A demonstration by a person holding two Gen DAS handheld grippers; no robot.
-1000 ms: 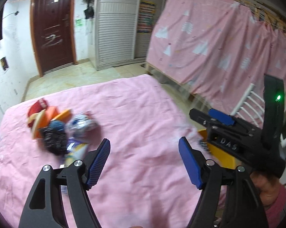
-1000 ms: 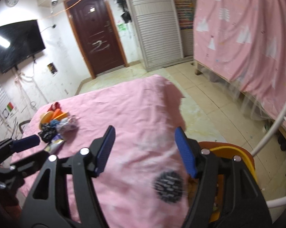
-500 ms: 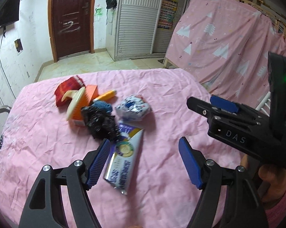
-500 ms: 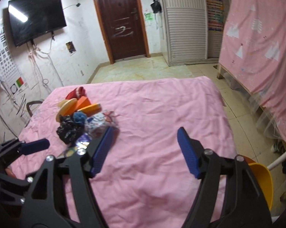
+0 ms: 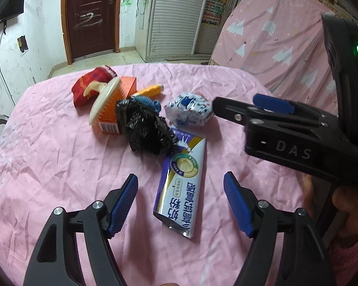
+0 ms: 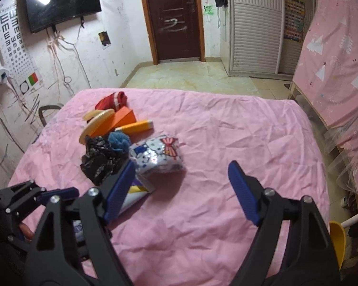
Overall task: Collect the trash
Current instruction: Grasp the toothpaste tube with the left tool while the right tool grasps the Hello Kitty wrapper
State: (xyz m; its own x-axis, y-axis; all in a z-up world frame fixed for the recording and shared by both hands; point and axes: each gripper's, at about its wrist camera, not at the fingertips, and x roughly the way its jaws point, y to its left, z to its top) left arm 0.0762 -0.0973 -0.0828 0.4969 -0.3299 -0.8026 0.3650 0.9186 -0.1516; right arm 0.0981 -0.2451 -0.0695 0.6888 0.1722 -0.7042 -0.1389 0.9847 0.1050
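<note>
Left gripper (image 5: pixel 180 202): jaws apart, nothing pressed between the blue pads; the lower end of a purple-and-silver toothpaste tube (image 5: pixel 181 188) lies on the pink sheet (image 5: pixel 47 166) in the gap between them, touching neither pad. Right gripper (image 6: pixel 181 191): jaws have just been opening and stand wide, with only bare sheet between them.

Left wrist view. Beyond the tube's upper end lies a crumpled black plastic bag (image 5: pixel 143 128), overlapping the tube. Behind the bag, touching one another: an orange box (image 5: pixel 121 95), a cream brush (image 5: pixel 102 97) leaning on it, a red cloth (image 5: pixel 90 83), a yellow-orange tube (image 5: pixel 150 89) and a blue knitted piece (image 5: pixel 146 101). To the right of the bag, a white printed pack (image 5: pixel 190 109). The right gripper enters from the right edge as a black body, its tip just beside the printed pack; part of the hand (image 5: pixel 345 205) that holds it shows below.

Right wrist view. The same heap lies left of centre on the sheet. The toothpaste tube (image 6: pixel 137 194) is largely hidden behind the left finger (image 6: pixel 118 189), whereas the printed pack (image 6: pixel 157 155) shows its cartoon face and red bow, not legible in the other view. The left gripper appears at the lower left edge. Seen only here: a wall-mounted screen (image 6: pixel 62 0), an eye chart (image 6: pixel 14 52), and a yellow bin rim (image 6: pixel 337 240) at the lower right beside the bed. Both views share the brown door (image 6: pixel 176 16) and the pink printed curtain (image 6: pixel 338 54).
</note>
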